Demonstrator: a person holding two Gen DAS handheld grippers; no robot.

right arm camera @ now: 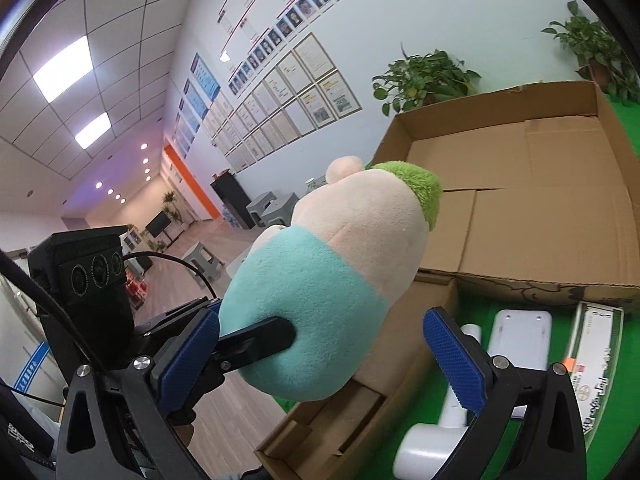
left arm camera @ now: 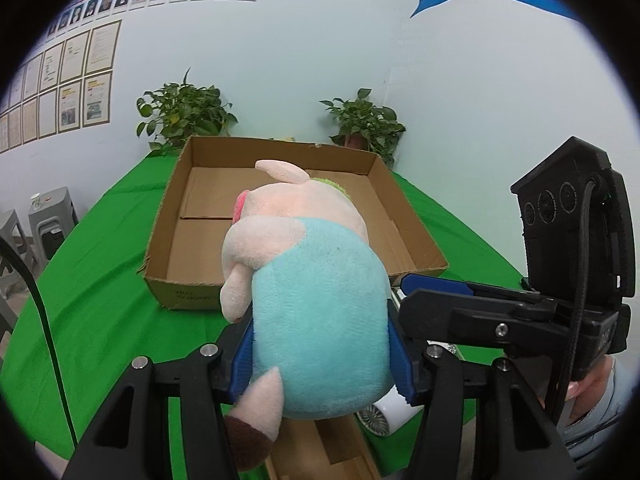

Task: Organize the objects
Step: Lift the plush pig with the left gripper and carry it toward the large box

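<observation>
My left gripper (left arm camera: 320, 356) is shut on a plush pig (left arm camera: 316, 312) with a pale pink head, turquoise body and green tuft, held above the green table just in front of a large open cardboard box (left arm camera: 180, 296). The right wrist view shows the same pig (right arm camera: 320, 288) with one left finger pressed into its body. My right gripper (right arm camera: 320, 360) is open, its blue pads (right arm camera: 456, 356) wide apart, just right of the pig and not touching it. The box (right arm camera: 540, 216) looks empty inside.
A small open cardboard box (right arm camera: 360, 412) lies under the pig. A white hair-dryer-like device (right arm camera: 436, 440), a white flat device (right arm camera: 520, 336) and a printed carton (right arm camera: 600, 360) lie on the green cloth. Two potted plants (left arm camera: 184, 116) stand behind the big box.
</observation>
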